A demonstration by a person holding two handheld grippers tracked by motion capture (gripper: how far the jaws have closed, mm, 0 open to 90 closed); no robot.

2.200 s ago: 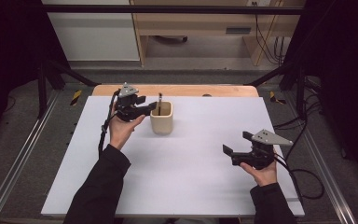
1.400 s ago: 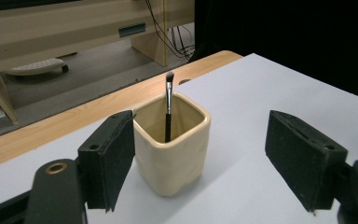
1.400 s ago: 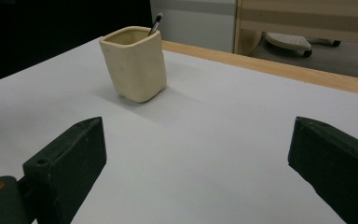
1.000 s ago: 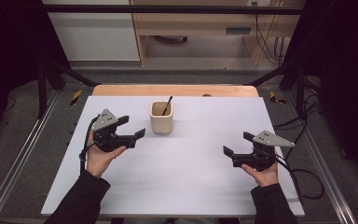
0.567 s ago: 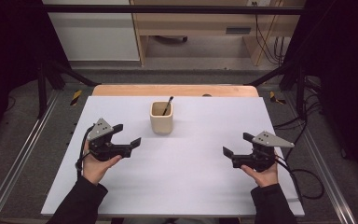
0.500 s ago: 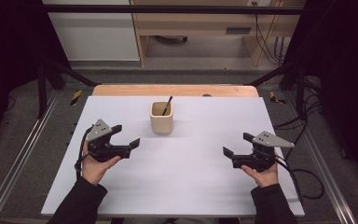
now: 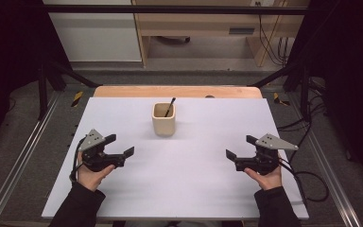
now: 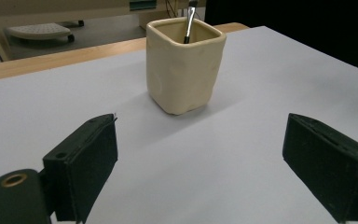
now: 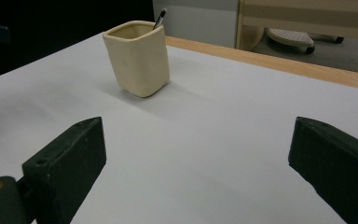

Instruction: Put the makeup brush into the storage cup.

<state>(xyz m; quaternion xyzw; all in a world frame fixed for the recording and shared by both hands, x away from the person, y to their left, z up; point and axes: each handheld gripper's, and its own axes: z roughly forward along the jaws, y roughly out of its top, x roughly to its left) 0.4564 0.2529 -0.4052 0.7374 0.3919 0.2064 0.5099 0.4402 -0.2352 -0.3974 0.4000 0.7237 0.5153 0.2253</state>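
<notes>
The left gripper (image 7: 121, 146) is drawing back from the cream cup (image 7: 164, 119) toward the near left corner of the tabletop (image 7: 194, 189), where it is now hovering with its jaws released and nothing between them. The brush (image 7: 169, 107) is standing inside the cup, leaning against the far right side of the rim, and the cup is sitting upright near the middle of the far edge. The right gripper (image 7: 238, 149) is waiting near the right edge, its jaws also spread wide and empty.

The placing looks finished, so the step in hand is probably the retreat to rest. Doing it well means keeping the left gripper low and level, moving it straight toward the near edge, and letting its trailing cable slide clear of the cup. In the left gripper view the cup (image 8: 185, 65) is sitting well ahead of the jaws, so nothing is at risk of being nudged. Both hands are settling evenly on either side.
</notes>
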